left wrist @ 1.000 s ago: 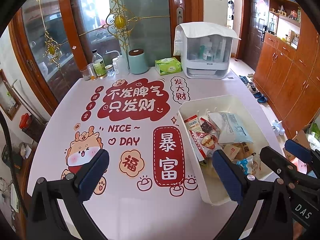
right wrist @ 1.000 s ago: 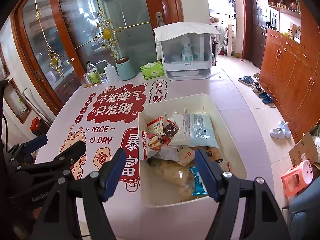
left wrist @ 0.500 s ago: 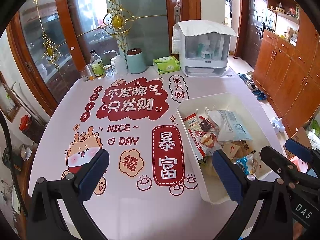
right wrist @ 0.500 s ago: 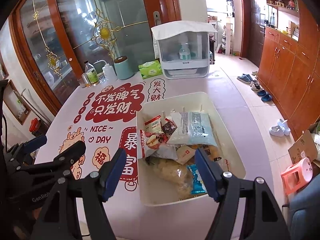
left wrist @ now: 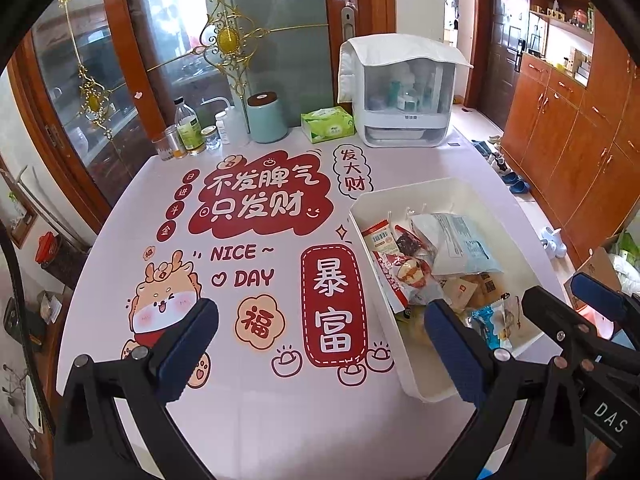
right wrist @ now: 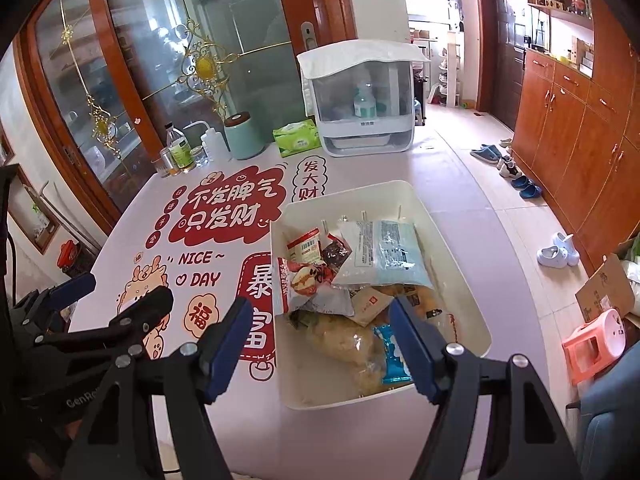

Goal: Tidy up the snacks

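Hardly anything has shifted over the last second. From the left wrist view, the left gripper (left wrist: 320, 344) hangs above the counter (left wrist: 248, 408) with its fingers (left wrist: 188, 336) spread wide and holding nothing, as before; the white bin (left wrist: 404, 360) of snacks sits to its right, its packets in the same heap.

From the right wrist view, the right gripper (right wrist: 320, 344) hovers over the near end of the bin (right wrist: 404, 196), fingers (right wrist: 412, 344) equally wide and empty. The pale blue bag (right wrist: 384, 256), the red-and-white packet (right wrist: 296, 284) and the small blue wrapper (right wrist: 392, 356) all lie inside, jumbled. Only the camera has crept slightly closer, so I judge no snack has changed place.
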`<state>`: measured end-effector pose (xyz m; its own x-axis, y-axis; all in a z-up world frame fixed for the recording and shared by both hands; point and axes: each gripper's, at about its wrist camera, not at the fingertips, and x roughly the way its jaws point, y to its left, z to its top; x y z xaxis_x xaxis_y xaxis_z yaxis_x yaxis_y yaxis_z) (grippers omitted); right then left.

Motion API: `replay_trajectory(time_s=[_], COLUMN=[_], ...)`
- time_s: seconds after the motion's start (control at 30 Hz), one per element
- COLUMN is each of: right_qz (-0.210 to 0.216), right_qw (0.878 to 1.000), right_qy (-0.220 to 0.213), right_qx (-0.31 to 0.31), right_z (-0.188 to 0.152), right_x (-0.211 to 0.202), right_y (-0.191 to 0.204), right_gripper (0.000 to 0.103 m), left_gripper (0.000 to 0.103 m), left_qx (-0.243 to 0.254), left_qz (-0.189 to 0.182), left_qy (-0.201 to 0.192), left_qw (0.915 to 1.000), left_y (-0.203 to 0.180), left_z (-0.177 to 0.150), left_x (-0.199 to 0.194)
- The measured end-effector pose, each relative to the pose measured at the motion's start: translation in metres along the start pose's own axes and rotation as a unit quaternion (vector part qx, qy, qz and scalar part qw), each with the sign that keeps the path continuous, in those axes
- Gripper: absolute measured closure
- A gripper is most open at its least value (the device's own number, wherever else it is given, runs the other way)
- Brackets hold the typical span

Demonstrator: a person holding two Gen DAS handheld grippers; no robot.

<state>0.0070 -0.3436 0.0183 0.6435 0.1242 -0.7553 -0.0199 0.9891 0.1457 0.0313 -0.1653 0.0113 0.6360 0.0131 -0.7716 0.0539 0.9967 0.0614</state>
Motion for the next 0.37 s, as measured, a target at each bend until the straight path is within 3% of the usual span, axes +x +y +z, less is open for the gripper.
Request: replay_trajectory(time_s=[0.37], right_qz=[-0.002], right_qw=[1.0], right_qy=[0.0], right_qx=[0.002], right_z=[-0.0019], right_x=[-0.0004], right_y=[0.0019], right_gripper=[0.031], left_gripper=[0.001], left_qx=[0.0], left_qz=[0.0], left_qy=[0.002], left_qw=[1.0], left_y=[-0.0009], left_z=[0.002], left_x=[0.0012])
